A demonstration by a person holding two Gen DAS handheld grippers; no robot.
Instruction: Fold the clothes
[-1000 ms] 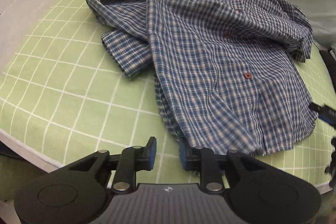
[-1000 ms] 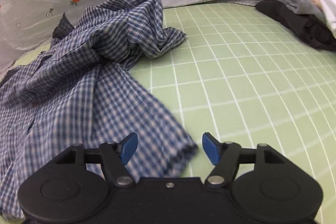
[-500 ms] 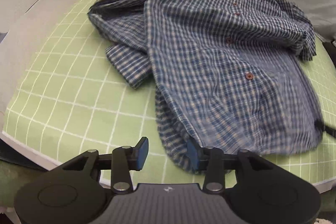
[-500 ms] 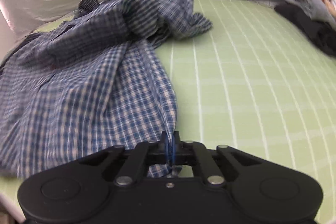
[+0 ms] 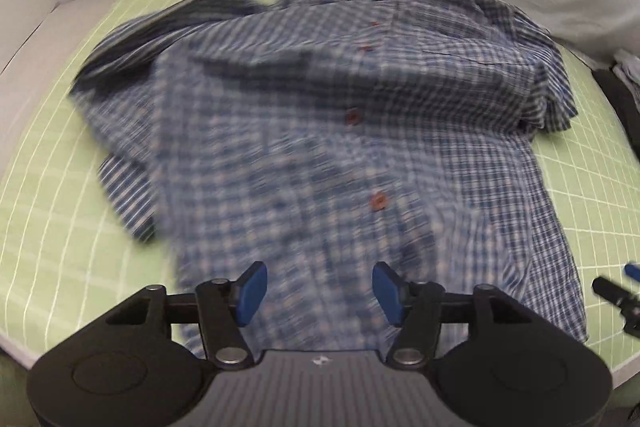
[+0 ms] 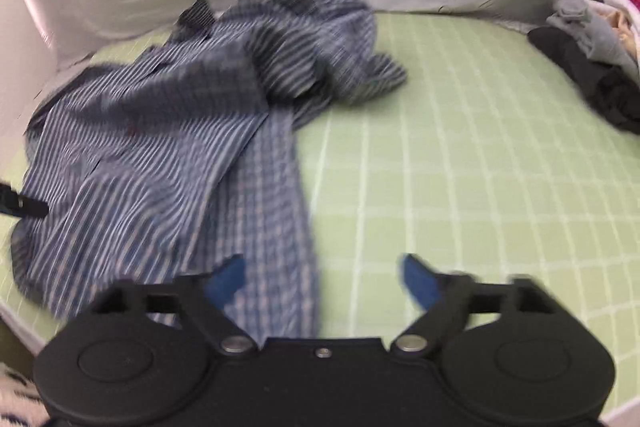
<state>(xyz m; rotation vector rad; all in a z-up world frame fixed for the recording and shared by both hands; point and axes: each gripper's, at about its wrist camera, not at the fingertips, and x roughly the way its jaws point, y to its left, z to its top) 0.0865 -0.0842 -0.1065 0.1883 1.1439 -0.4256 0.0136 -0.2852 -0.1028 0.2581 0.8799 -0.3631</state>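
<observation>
Spreading stage: blue-and-white checked button-up shirt (image 5: 340, 155) lying front up, rumpled, across green grid-patterned mat (image 6: 460, 163), hem at near edge. Left gripper (image 5: 316, 289) and right gripper (image 6: 320, 279) opening, released, nothing pinched. Next: likely regrasp hem corners, pull flat.

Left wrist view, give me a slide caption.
Left gripper, jaws opening, above the hem of a blue plaid shirt spread on a green grid mat.
</observation>
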